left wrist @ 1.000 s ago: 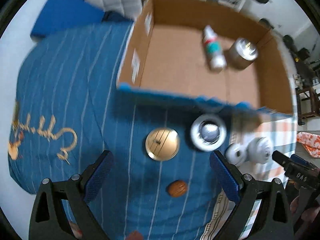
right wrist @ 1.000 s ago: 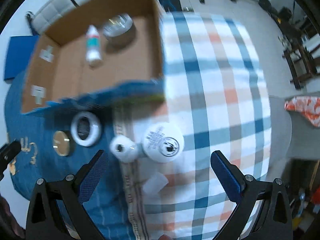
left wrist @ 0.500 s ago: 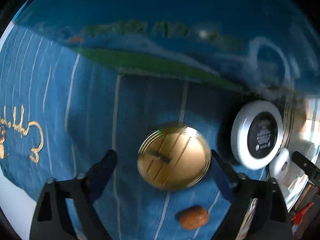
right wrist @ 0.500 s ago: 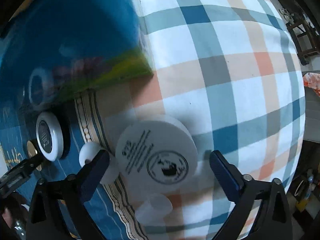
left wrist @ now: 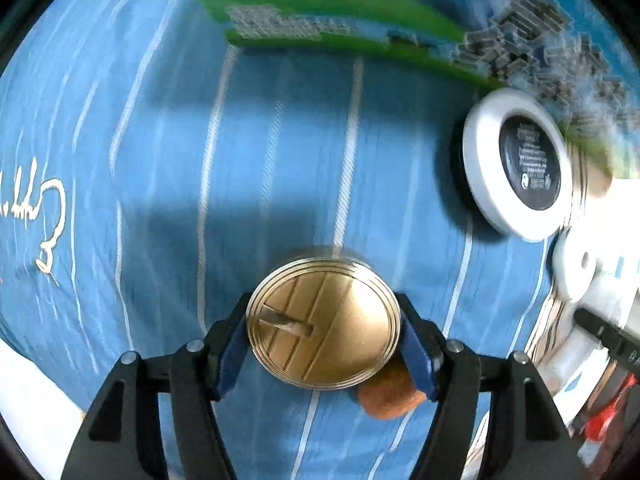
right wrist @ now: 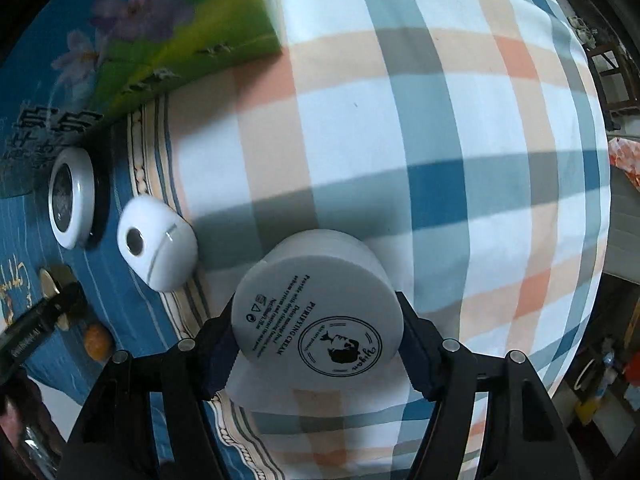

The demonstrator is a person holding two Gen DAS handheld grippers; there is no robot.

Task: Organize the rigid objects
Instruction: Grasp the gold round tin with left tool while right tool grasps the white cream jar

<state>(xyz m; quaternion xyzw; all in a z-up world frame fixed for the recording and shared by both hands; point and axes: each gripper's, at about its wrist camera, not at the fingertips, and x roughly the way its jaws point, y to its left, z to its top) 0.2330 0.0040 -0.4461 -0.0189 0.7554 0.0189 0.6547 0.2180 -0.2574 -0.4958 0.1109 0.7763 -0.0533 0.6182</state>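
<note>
Left wrist view: my left gripper [left wrist: 323,338] pinches one round gold metal tin [left wrist: 323,330], its ridged lid facing the lens, blue pads [left wrist: 230,350] pressed to both sides, above the blue striped cloth [left wrist: 180,152]. One brown nut-like lump [left wrist: 387,394] lies just behind the tin, partly hidden by it. One white-rimmed jar with a black label [left wrist: 518,172] sits to the right against the printed box [left wrist: 360,8], whose side fills the top edge.

Right wrist view: my right gripper [right wrist: 316,338] clamps one smooth white cream jar [right wrist: 318,320], printed base toward the lens, over the plaid cloth [right wrist: 440,120]. One small white rounded bottle [right wrist: 158,238] lies just beside it; farther left I count that same white-rimmed jar [right wrist: 72,198].
</note>
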